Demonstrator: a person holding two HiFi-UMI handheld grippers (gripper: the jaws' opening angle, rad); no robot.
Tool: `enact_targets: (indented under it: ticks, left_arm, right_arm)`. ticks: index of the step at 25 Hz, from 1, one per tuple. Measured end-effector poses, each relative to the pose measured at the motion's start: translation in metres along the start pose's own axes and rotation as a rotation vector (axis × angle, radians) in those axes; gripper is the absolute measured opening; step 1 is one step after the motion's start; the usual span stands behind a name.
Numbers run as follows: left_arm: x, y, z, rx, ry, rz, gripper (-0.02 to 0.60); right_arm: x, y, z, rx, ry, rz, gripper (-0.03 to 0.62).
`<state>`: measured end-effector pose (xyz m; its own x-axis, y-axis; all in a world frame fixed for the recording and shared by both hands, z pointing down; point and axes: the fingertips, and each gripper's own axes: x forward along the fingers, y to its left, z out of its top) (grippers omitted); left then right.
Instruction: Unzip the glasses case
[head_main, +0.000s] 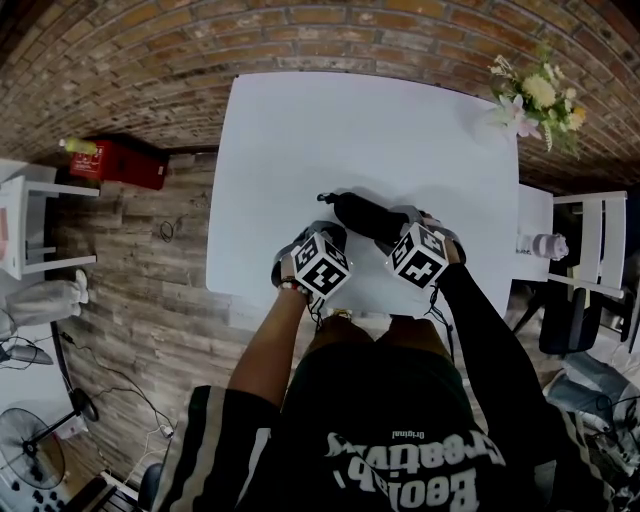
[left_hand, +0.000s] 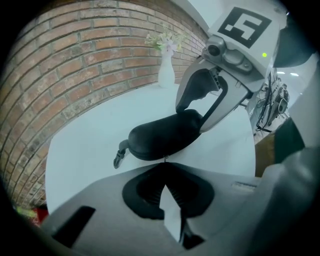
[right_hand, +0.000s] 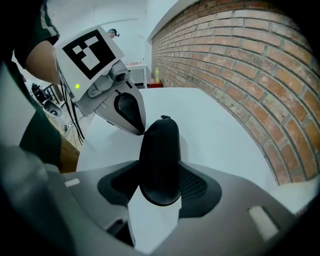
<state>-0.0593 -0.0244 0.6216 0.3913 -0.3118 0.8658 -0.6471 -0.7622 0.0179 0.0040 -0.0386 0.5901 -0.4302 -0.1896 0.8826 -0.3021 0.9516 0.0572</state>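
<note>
Glasses case lies on the table, its near end clamped in my right hand-held gripper. My left hand-held gripper is pinched tight at the case's seam just ahead, apparently on the zipper pull. Unzipping is barely begun. Next I drag the pull along the seam while the right holds steady.

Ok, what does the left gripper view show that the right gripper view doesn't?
Only the left gripper view: the flower vase, a dangling clip, the zipper pull pinched in its tongs, and the right gripper clamping the glasses case. Only the right gripper view: the left gripper and a distant yellow bottle. Both: the glasses case, the white table, the brick wall.
</note>
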Motion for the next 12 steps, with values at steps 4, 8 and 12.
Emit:
enact_targets:
  ticks: [4,8,12]
  left_arm:
    - [-0.001,0.005,-0.001,-0.008,-0.002,0.009,0.008]
    - [-0.002,0.012,-0.002,-0.012,0.000,0.017,0.008]
    - [-0.002,0.016,-0.003,-0.006,0.001,0.022,0.008]
  right_arm:
    - [0.000,0.000,0.001,0.000,0.001,0.002,0.241]
    - [0.000,0.000,0.001,0.001,0.001,0.000,0.241]
    - [0.000,0.000,0.001,0.000,0.003,-0.002,0.241]
